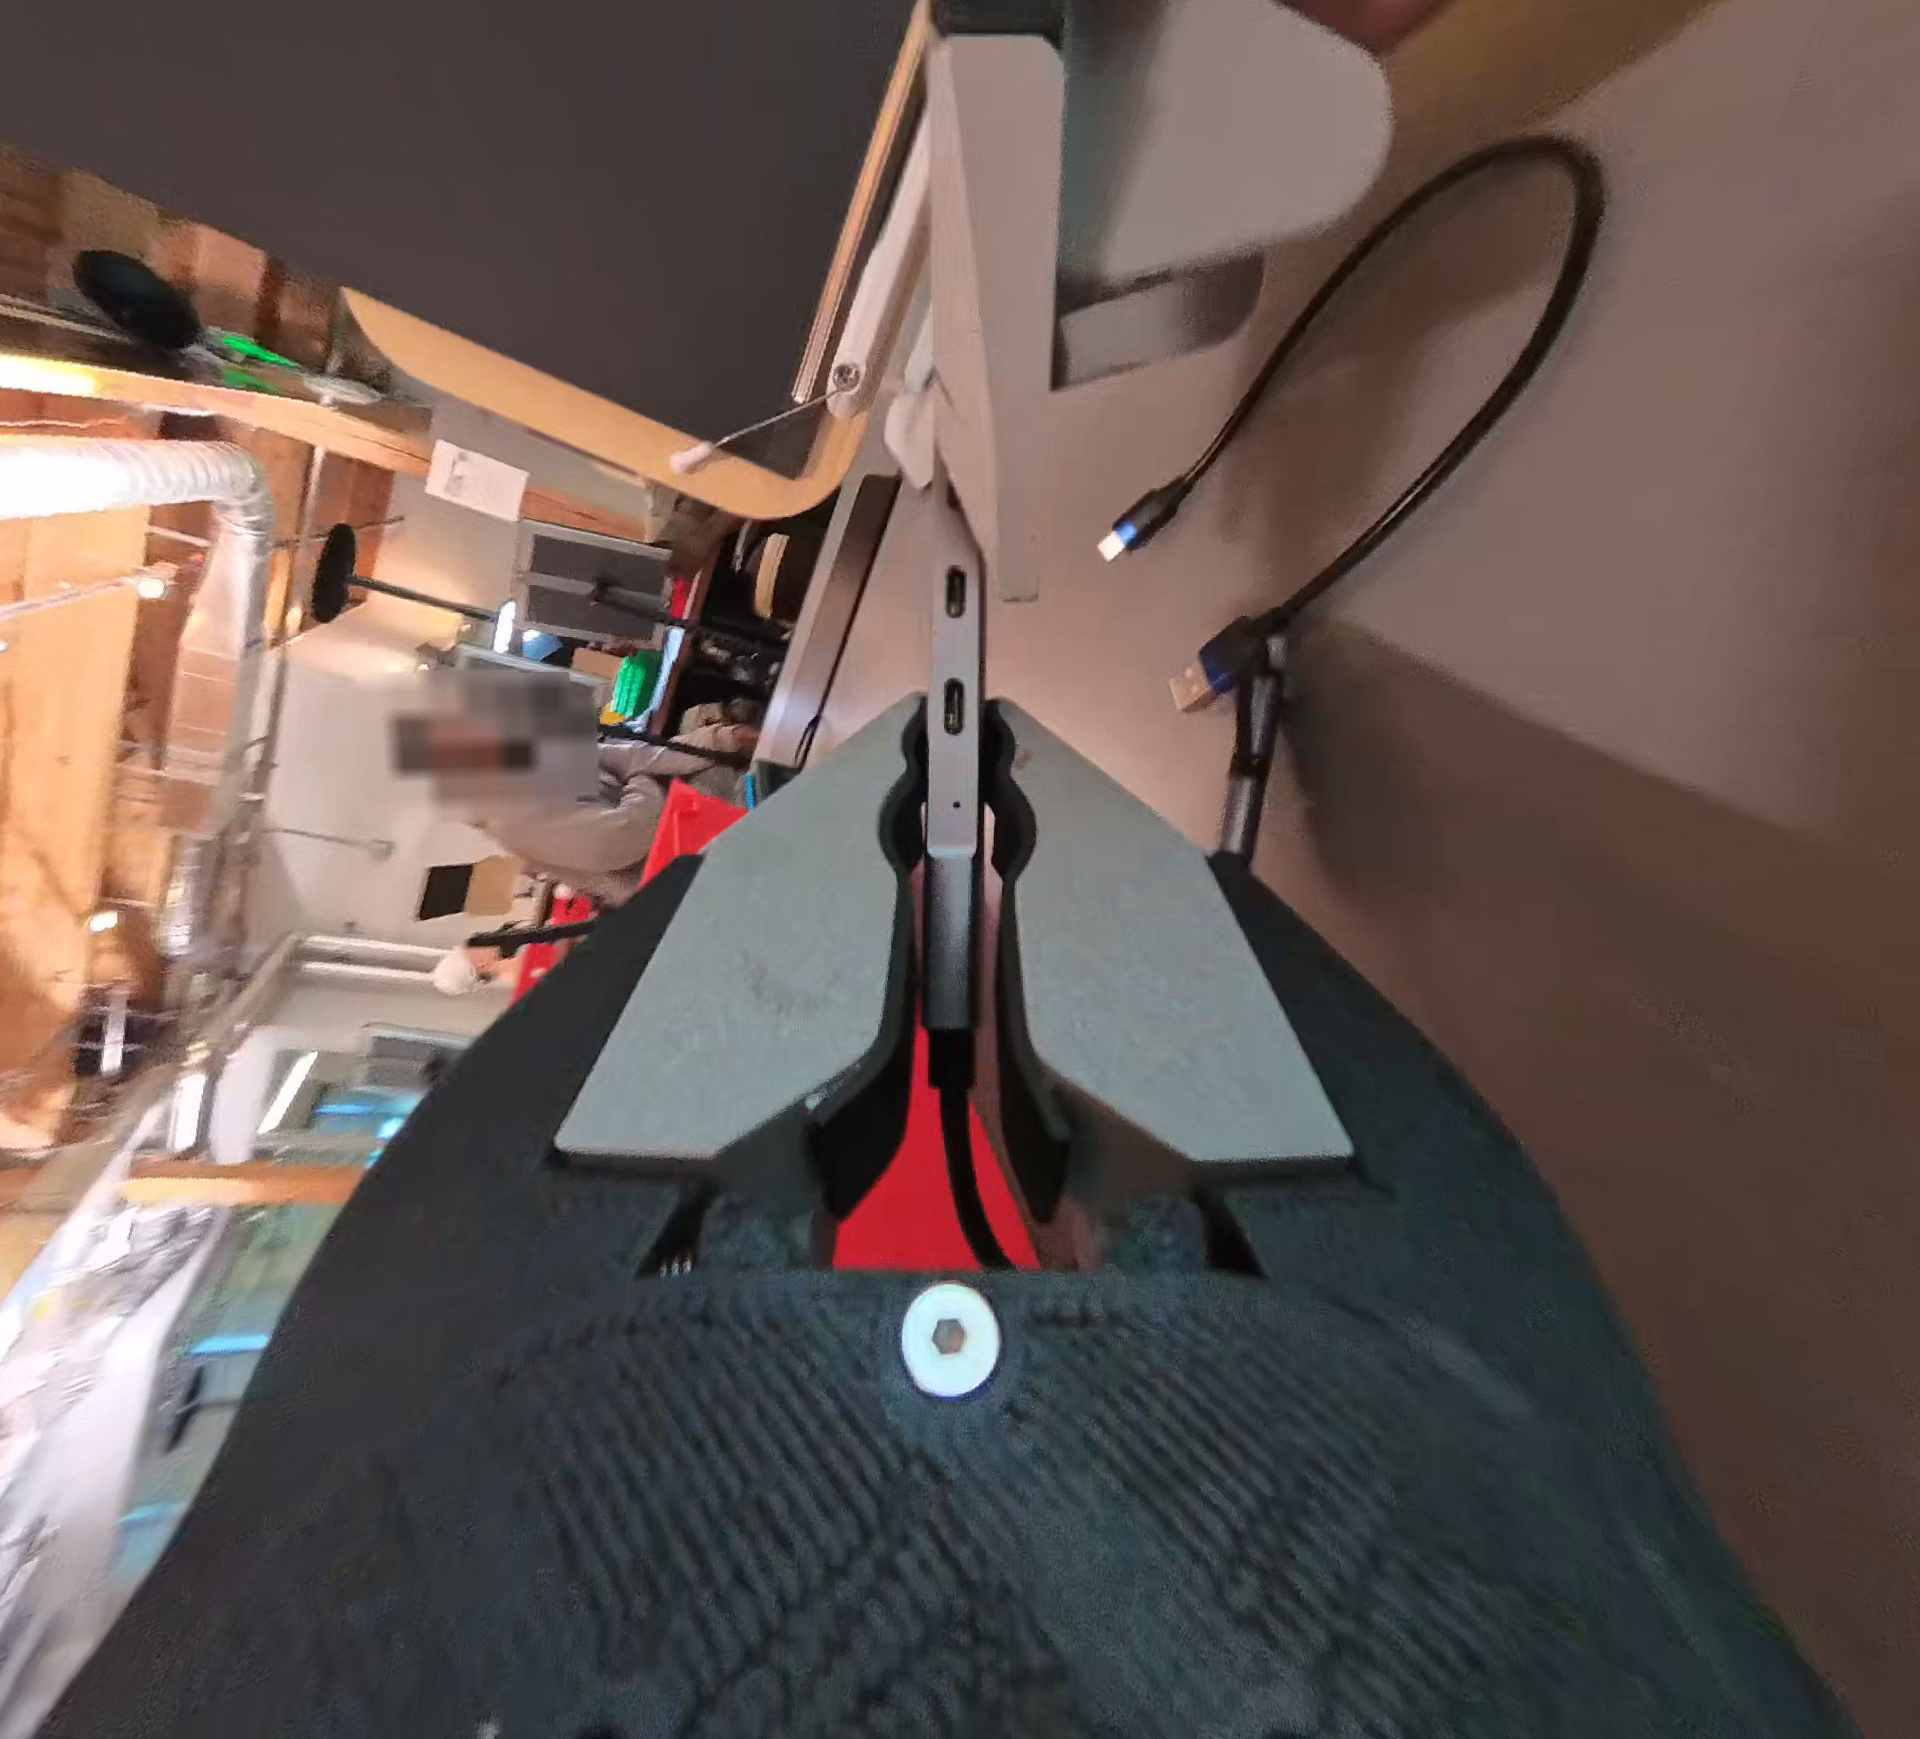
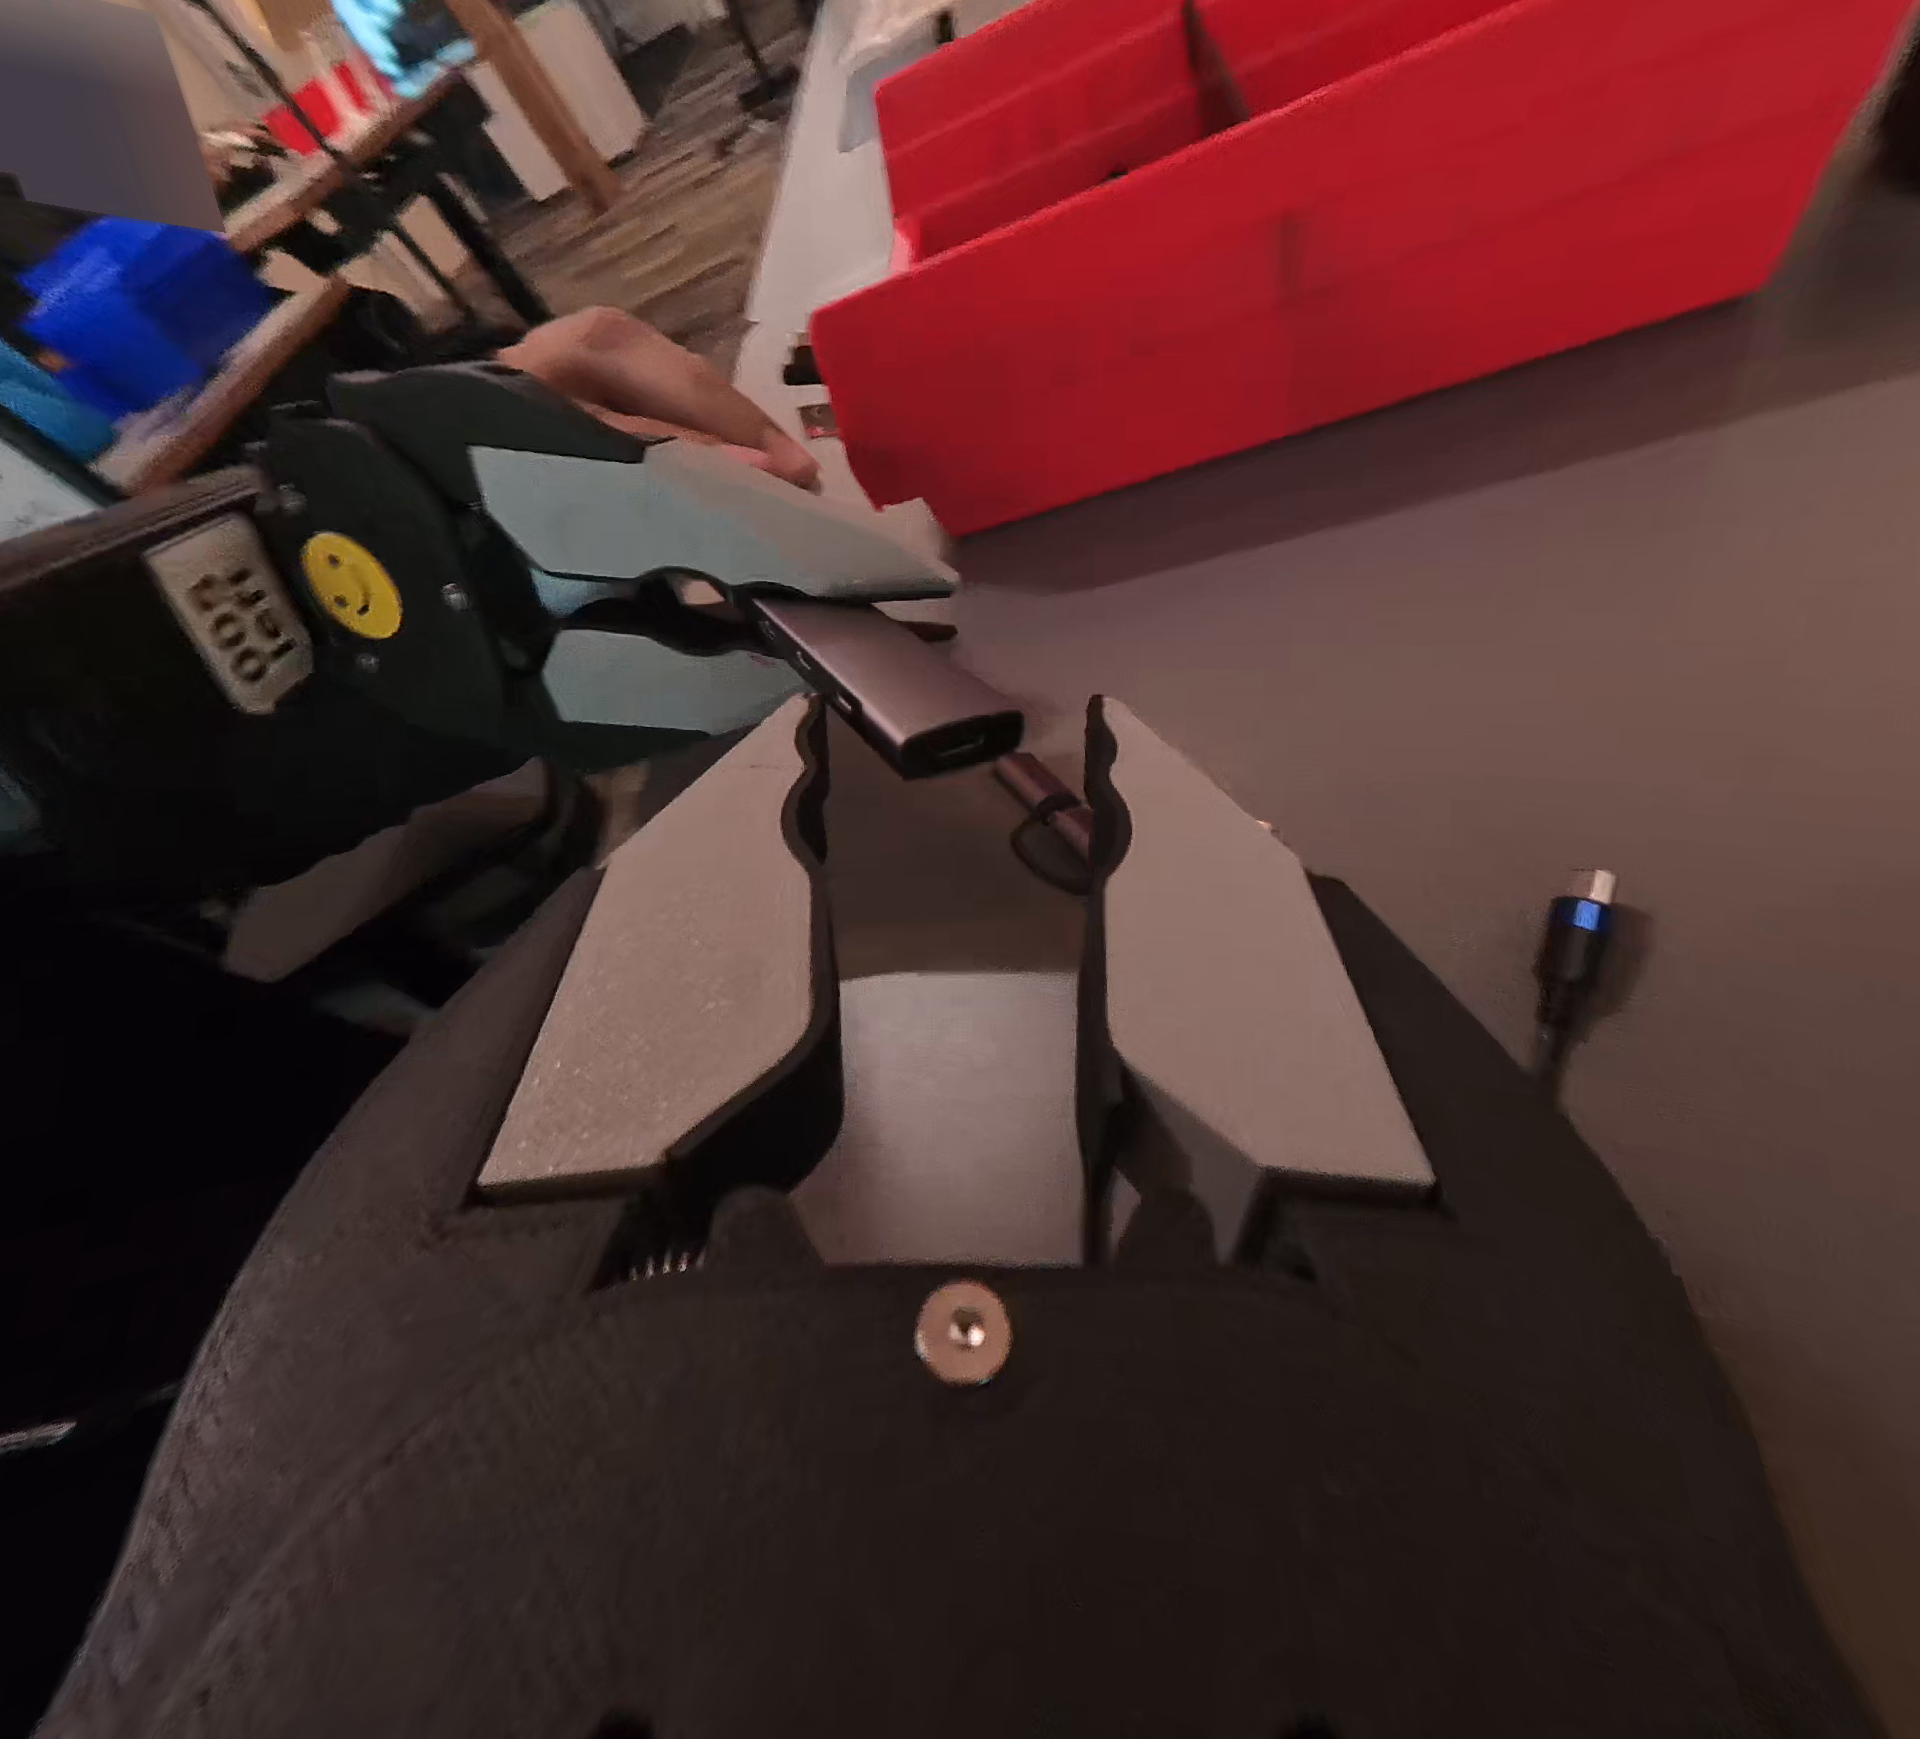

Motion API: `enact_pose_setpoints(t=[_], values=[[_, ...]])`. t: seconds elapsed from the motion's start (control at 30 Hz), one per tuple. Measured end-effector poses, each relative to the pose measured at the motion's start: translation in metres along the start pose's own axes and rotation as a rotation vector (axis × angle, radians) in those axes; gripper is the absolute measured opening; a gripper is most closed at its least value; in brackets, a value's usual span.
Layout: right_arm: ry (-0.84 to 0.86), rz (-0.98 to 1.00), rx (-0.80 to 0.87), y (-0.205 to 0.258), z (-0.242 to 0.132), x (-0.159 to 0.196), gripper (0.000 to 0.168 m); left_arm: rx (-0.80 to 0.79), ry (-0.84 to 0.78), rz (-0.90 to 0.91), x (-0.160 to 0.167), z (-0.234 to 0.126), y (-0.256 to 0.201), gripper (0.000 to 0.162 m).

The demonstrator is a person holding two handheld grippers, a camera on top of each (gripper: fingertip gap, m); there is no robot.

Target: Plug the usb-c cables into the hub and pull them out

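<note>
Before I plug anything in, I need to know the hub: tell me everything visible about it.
The slim grey metal-looking hub is clamped between the left gripper fingers, held just above the dark table. Its narrow edge shows two small oval ports, both empty; its free end has a wider port. Its own black cable runs back between the fingers.

The hub [image 1: 953, 733] was a slim grey metal bar, clamped at its cable end in the left hand-held gripper [image 1: 954, 785], its side ports empty. A black usb-c cable [image 1: 1455, 359] with a blue-ringed plug lay looped, unplugged, on the worktop [image 2: 1455, 650] nearby.
</note>
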State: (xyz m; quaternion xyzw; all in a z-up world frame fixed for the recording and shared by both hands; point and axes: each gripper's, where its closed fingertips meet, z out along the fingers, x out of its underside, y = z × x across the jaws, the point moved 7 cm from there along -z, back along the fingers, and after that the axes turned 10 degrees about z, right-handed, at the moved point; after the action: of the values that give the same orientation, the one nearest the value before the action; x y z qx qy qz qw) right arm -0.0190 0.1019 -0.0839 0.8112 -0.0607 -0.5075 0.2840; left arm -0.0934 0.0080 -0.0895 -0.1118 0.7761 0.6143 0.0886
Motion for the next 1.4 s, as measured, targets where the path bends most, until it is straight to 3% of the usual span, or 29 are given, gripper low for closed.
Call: enact_pose_setpoints(t=[0.1, 0.27, 0.6, 0.87, 1.4], values=[[-0.026, 0.038, -0.21, 0.015, -0.001, -0.002, 0.023, 0.003, -0.056, -0.081, -0.002, -0.01, 0.006, 0.006], [-0.075, 0.113, -0.34, 0.017, -0.001, -0.004, 0.021, 0.01, -0.061, -0.119, -0.006, -0.015, 0.011, 0.006], [-0.102, 0.09, -0.334, 0.015, -0.001, -0.004, 0.021, 0.016, -0.064, -0.155, -0.008, -0.013, 0.004, 0.006], [-0.102, 0.12, -0.444, 0.021, -0.004, -0.004, 0.021, -0.007, -0.257, -0.337, -0.013, -0.023, 0.003, 0.007], [-0.082, 0.168, -0.532, 0.023, -0.005, -0.001, 0.021, -0.007, -0.377, -0.323, -0.015, -0.04, 0.006, 0.009]])
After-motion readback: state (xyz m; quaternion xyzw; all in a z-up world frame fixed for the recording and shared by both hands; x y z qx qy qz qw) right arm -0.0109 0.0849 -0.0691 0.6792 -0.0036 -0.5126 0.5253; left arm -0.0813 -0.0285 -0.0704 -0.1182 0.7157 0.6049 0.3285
